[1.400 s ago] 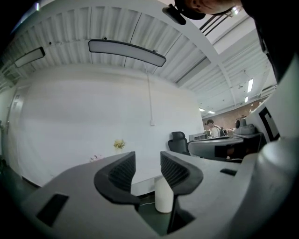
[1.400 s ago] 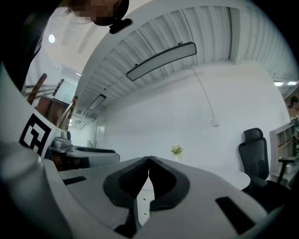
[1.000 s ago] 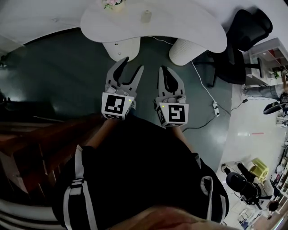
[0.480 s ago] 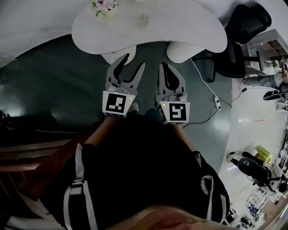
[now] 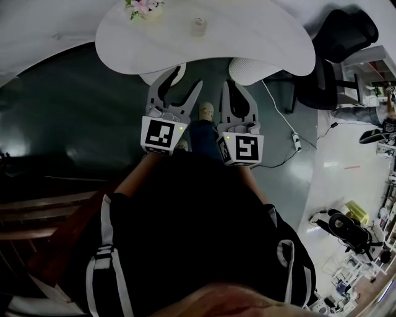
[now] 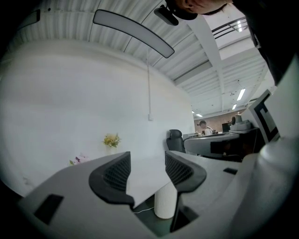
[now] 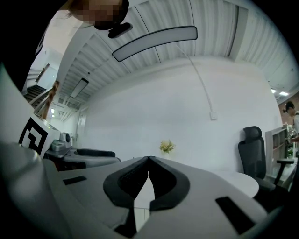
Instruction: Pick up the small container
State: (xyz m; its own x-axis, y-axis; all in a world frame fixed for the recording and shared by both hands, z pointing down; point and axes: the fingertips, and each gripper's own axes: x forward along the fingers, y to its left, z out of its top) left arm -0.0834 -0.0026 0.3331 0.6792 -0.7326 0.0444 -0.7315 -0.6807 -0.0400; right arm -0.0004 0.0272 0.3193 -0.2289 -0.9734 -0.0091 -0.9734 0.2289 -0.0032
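Note:
The small container (image 5: 198, 26), a pale little jar, stands on the white kidney-shaped table (image 5: 260, 37) at the top of the head view. Both grippers are held over the dark floor just short of the table's near edge, well apart from the jar. My left gripper (image 5: 189, 77) has its jaws apart and opening, with nothing between them; in its own view the left gripper (image 6: 147, 163) frames only the tabletop and a table leg. My right gripper (image 5: 230, 83) is shut and empty, and the right gripper (image 7: 148, 159) shows its pads meeting. Neither gripper view shows the jar.
A vase of flowers (image 5: 141, 6) stands on the table's left end. Two white ribbed legs (image 5: 255, 69) hold the table up. A black office chair (image 5: 337, 43) is at the right, with a cable and plug strip (image 5: 296, 147) on the floor. Dark wooden steps (image 5: 43, 210) lie left.
The table and jar have drawn nearer as the person stepped forward. Both grippers moved toward the table's edge. The left jaws have spread a little wider.

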